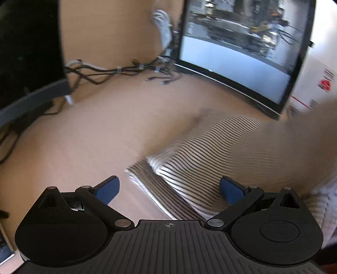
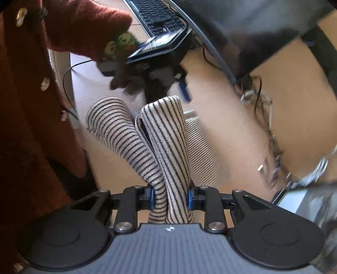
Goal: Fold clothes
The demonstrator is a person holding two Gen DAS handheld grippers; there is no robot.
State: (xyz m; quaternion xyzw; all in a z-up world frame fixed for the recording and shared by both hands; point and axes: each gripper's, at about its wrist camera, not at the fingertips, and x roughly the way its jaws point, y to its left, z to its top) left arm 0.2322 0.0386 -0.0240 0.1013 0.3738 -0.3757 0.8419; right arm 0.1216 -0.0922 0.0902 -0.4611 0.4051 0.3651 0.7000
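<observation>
A white garment with thin black stripes lies partly folded on the tan desk, blurred by motion. My left gripper is open and empty, its blue pads on either side of the garment's near corner. In the right wrist view my right gripper is shut on a bunched fold of the same striped garment and holds it above the desk, with two folds hanging from the pads. More of the garment lies flat below.
A monitor stands at the back right of the desk, a second dark monitor at the left, with a cable bundle between them. A keyboard and loose cables lie further off. The person's red cardigan is at the left.
</observation>
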